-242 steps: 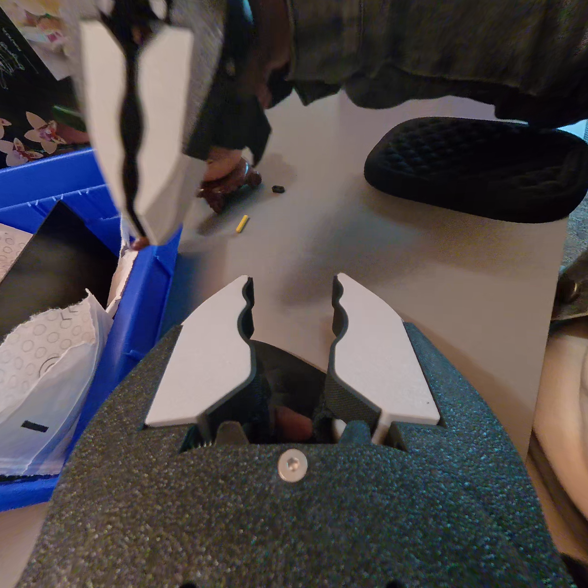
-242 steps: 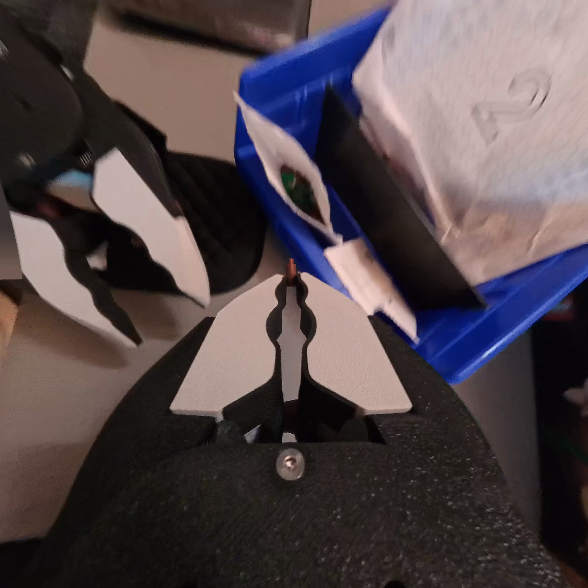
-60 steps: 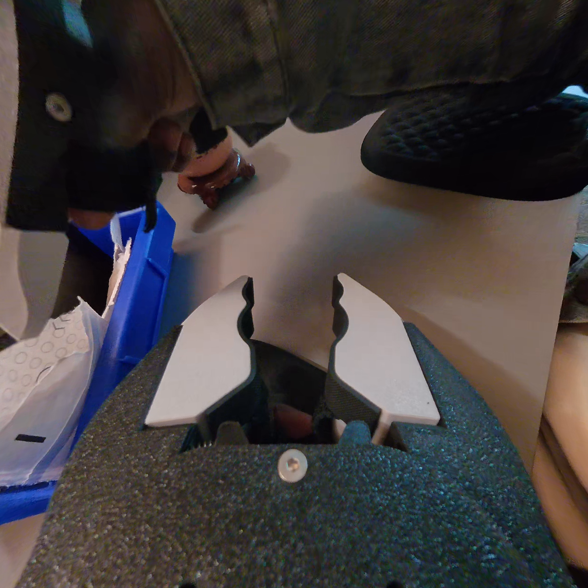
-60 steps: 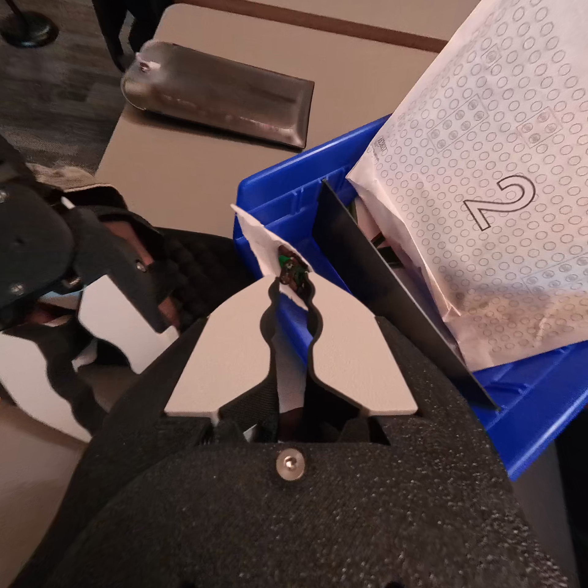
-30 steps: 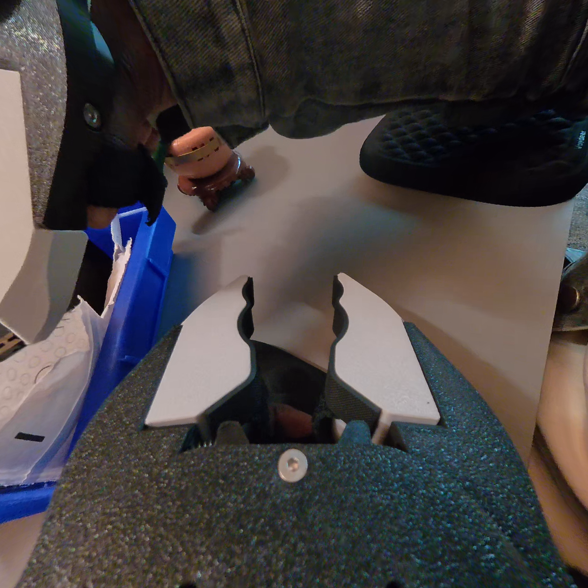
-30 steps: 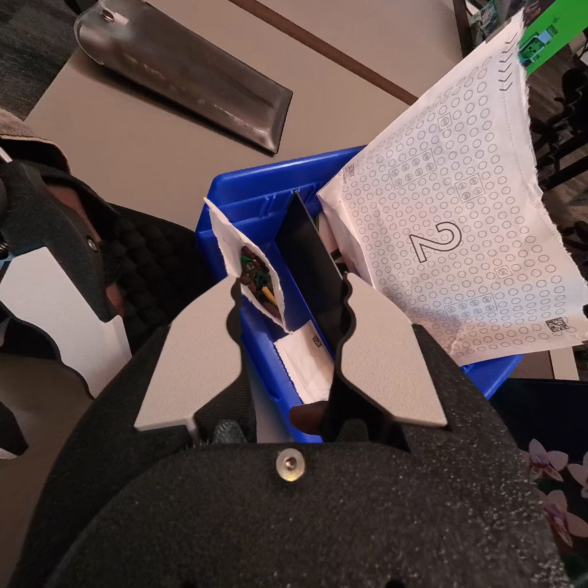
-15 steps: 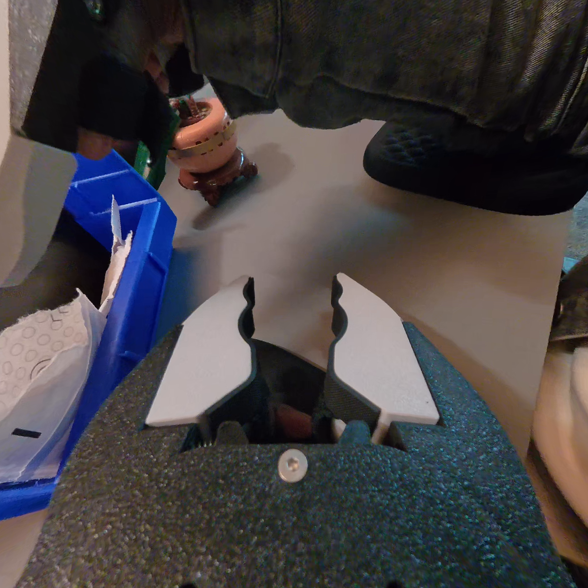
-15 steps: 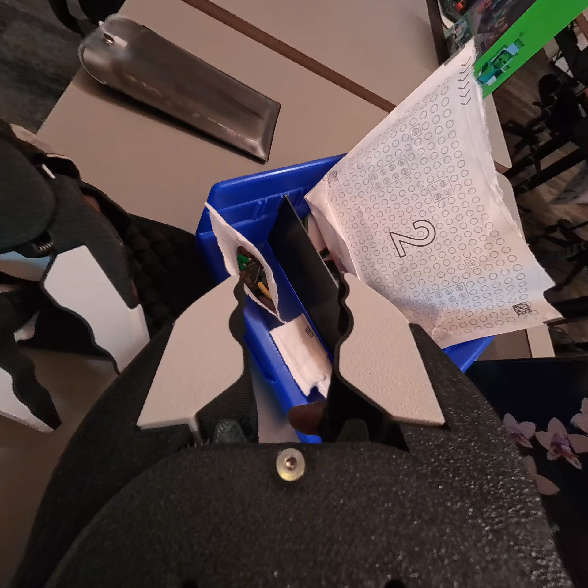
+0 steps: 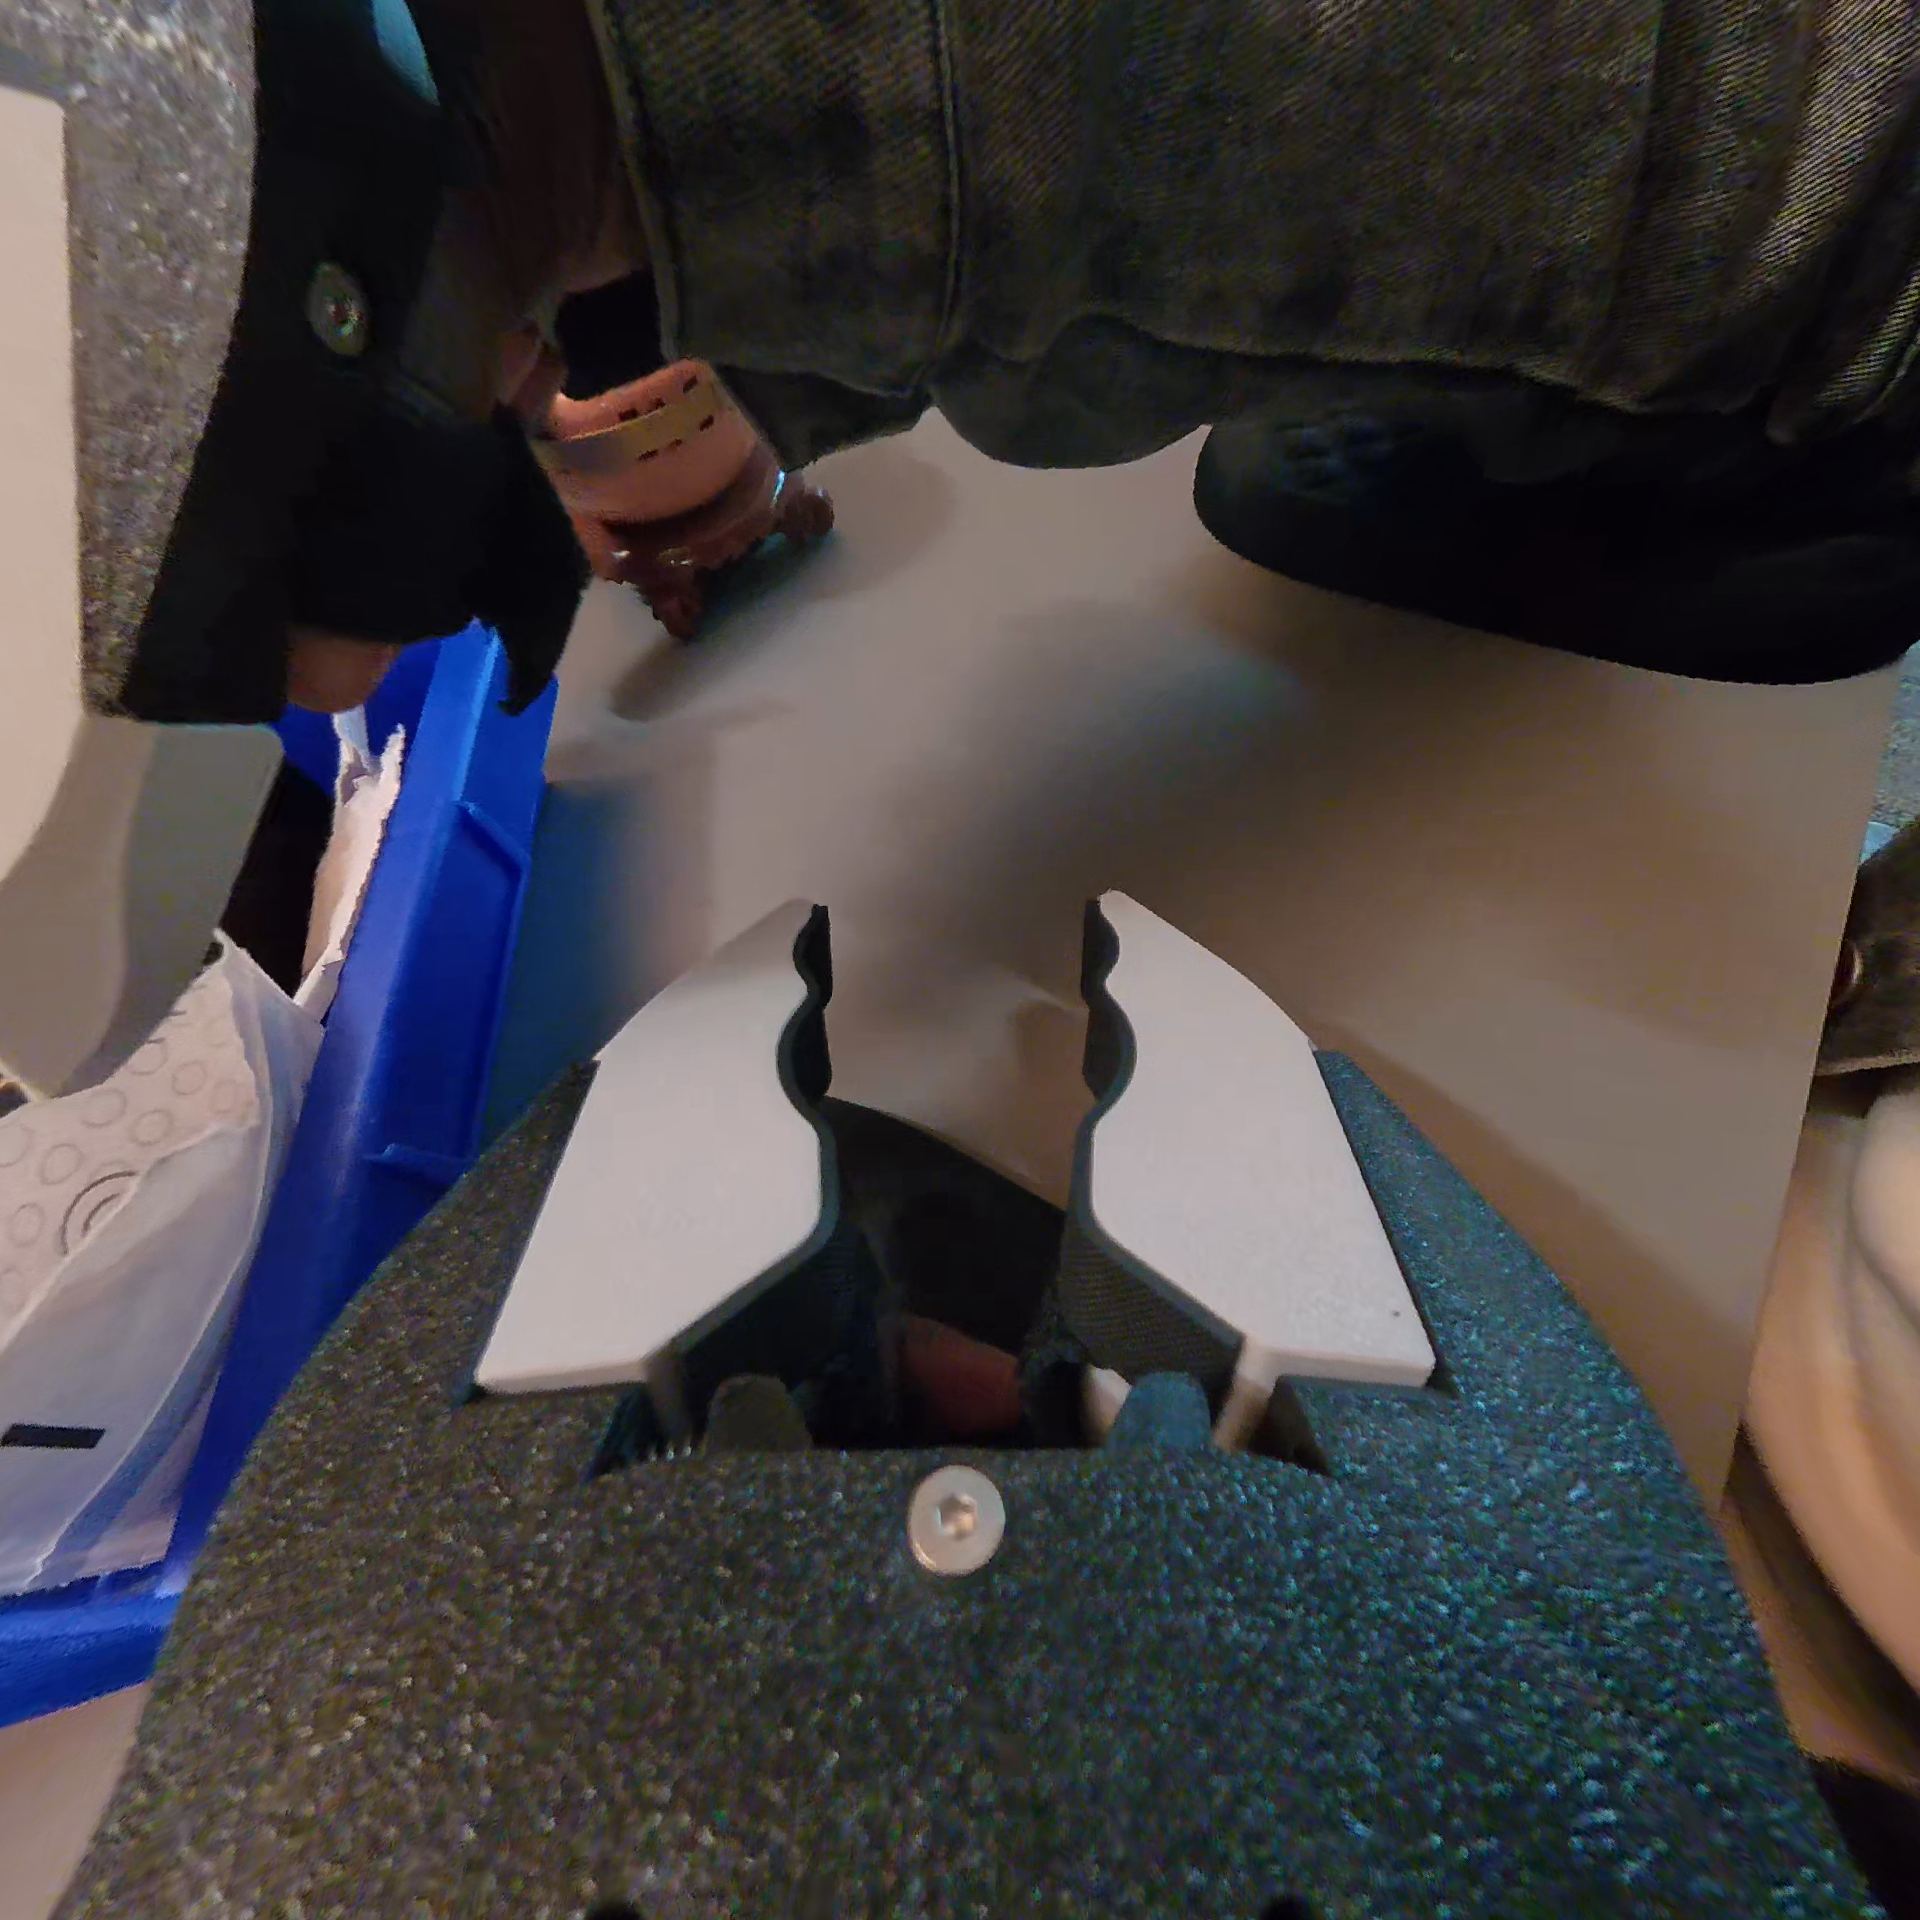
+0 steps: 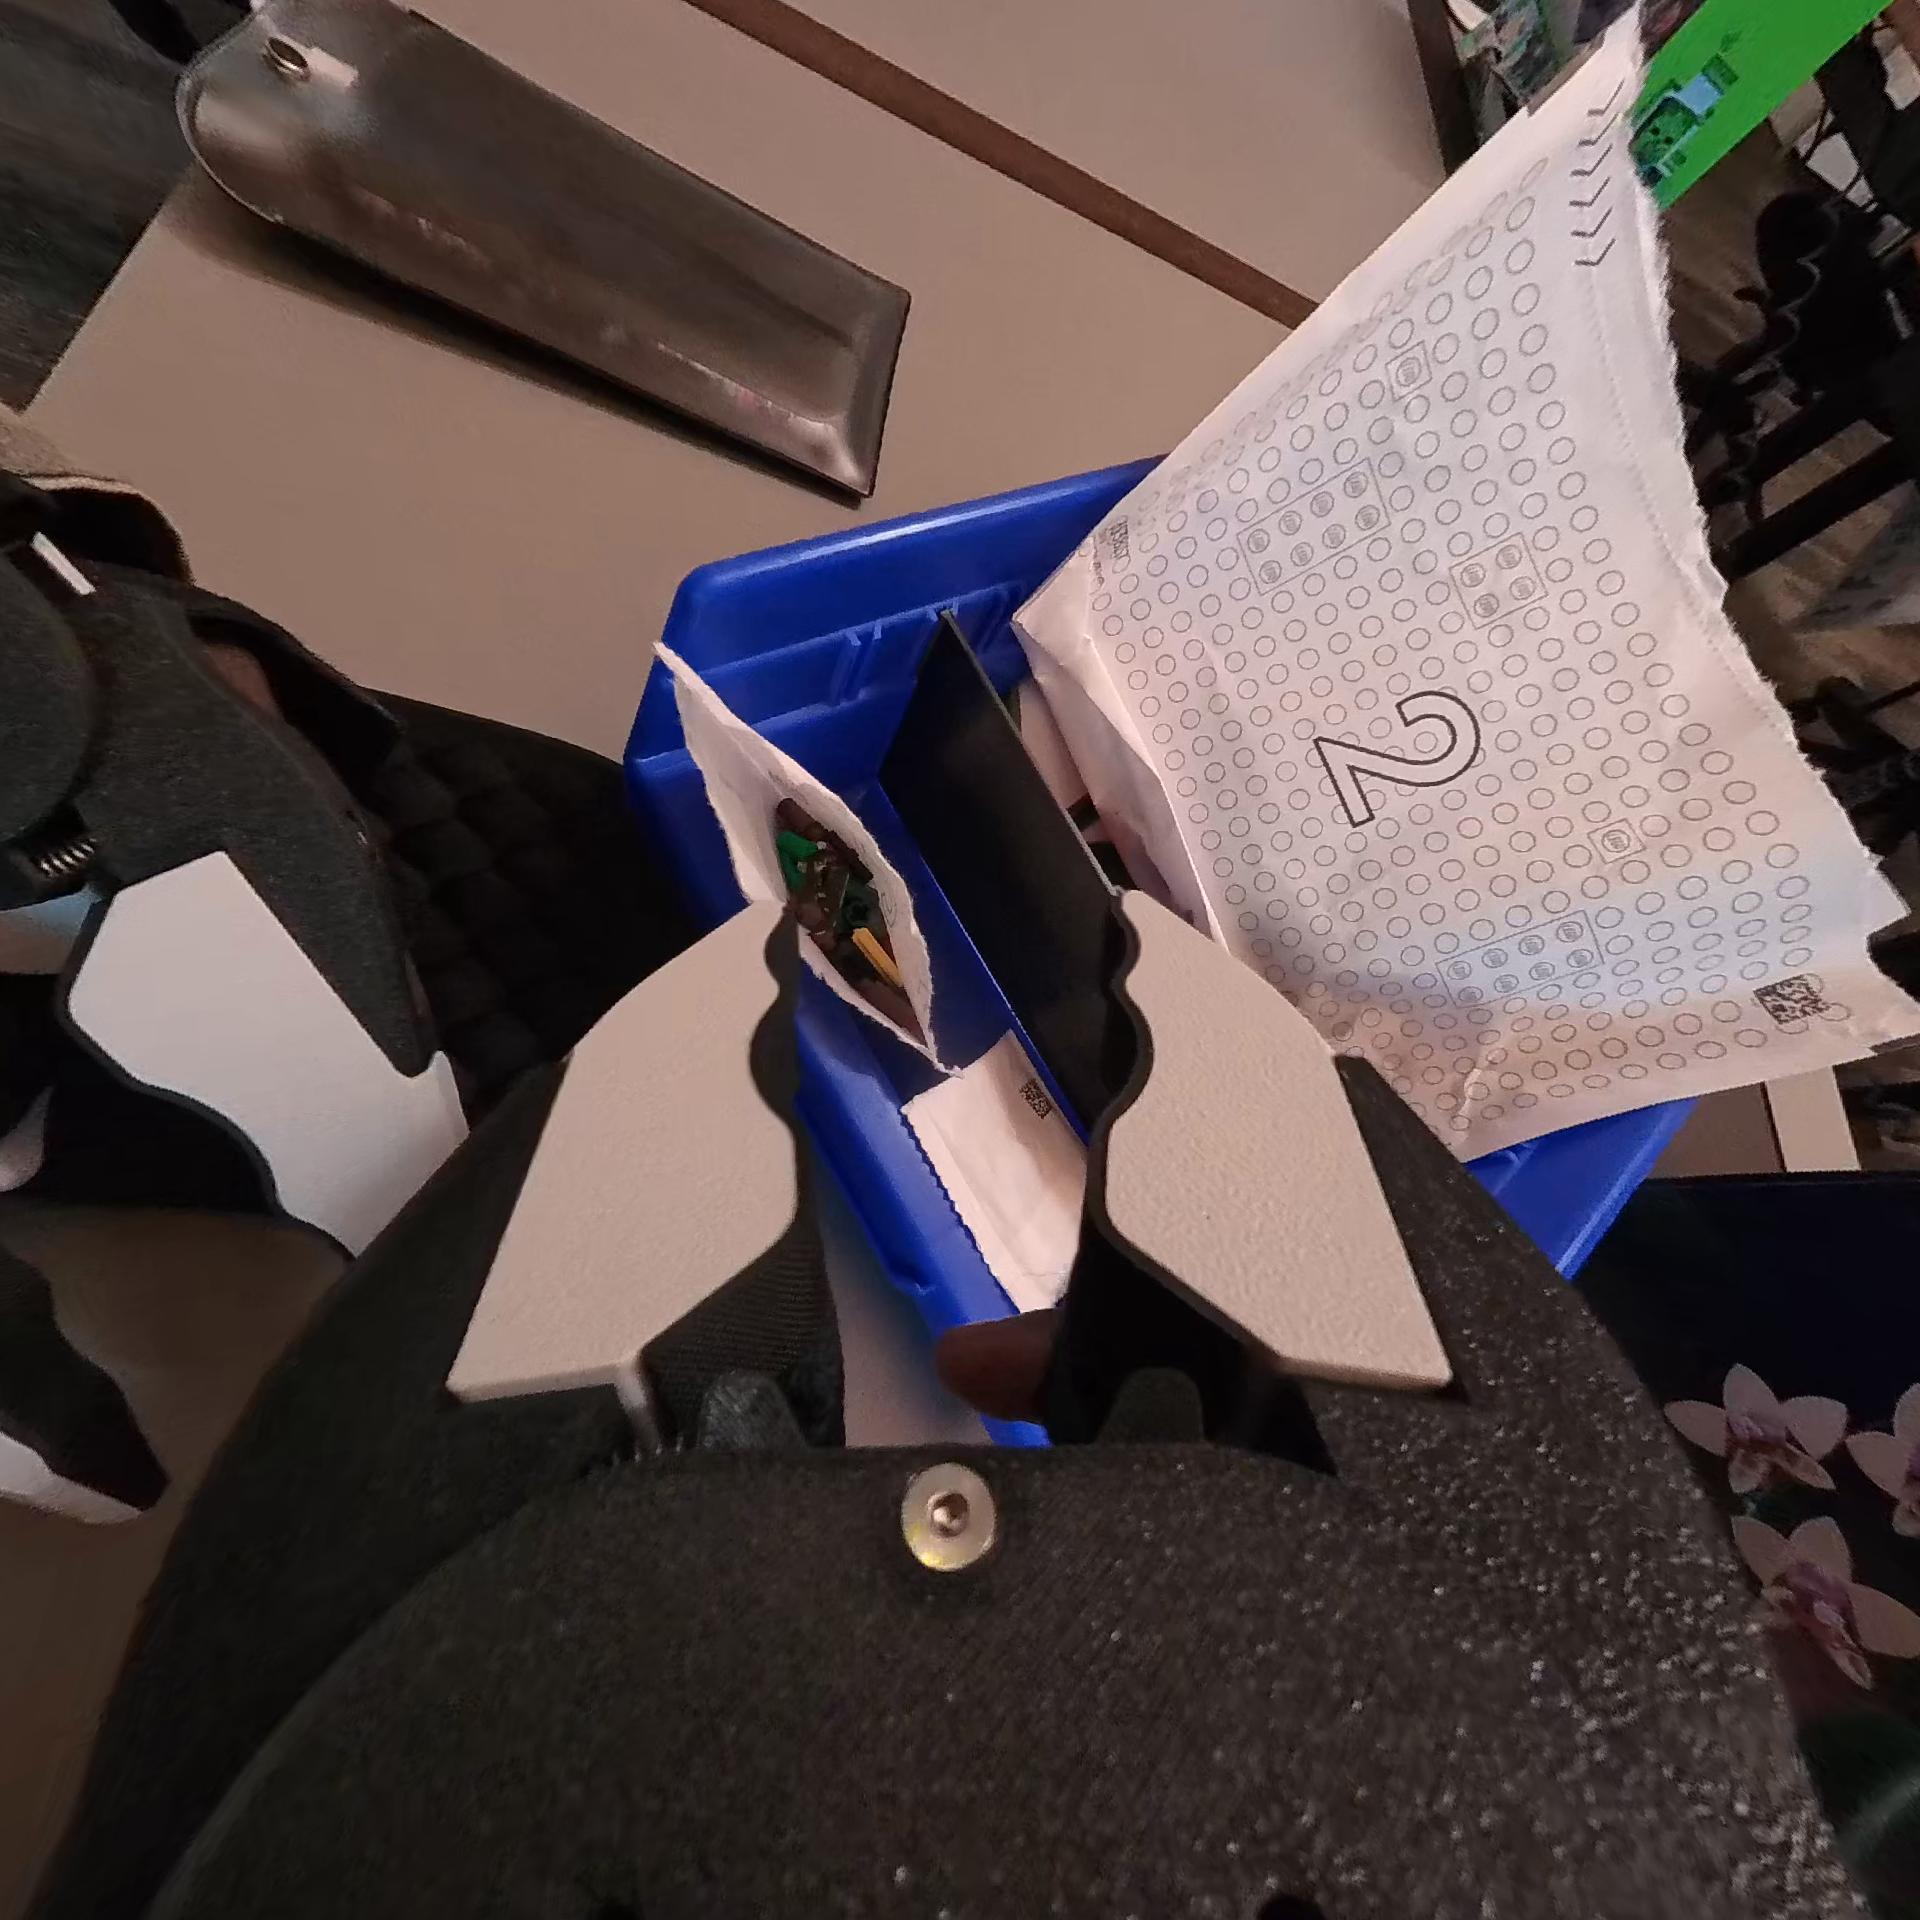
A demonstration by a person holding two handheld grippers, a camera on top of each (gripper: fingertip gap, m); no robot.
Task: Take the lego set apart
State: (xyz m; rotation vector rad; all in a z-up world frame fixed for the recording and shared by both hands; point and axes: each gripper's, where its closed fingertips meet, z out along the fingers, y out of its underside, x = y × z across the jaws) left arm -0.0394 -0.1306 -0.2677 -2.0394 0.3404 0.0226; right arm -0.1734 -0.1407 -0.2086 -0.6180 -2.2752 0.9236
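My right gripper (image 10: 951, 971), jaws parted and empty, hangs over the torn paper bag (image 10: 831, 883) in the blue bin (image 10: 810, 582). My left gripper (image 9: 951, 971), also released, should steady the pink lego pot (image 9: 655, 447) on the desk (image 9: 1039, 748) low down.

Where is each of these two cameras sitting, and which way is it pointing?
Left wrist view: rides the left tongs, open, looking along the table at a pink lego pot; a denim sleeve crosses above.
Right wrist view: rides the right tongs, open, looking down into the blue bin of paper bags.
Shared: bin, table, each other's tongs.
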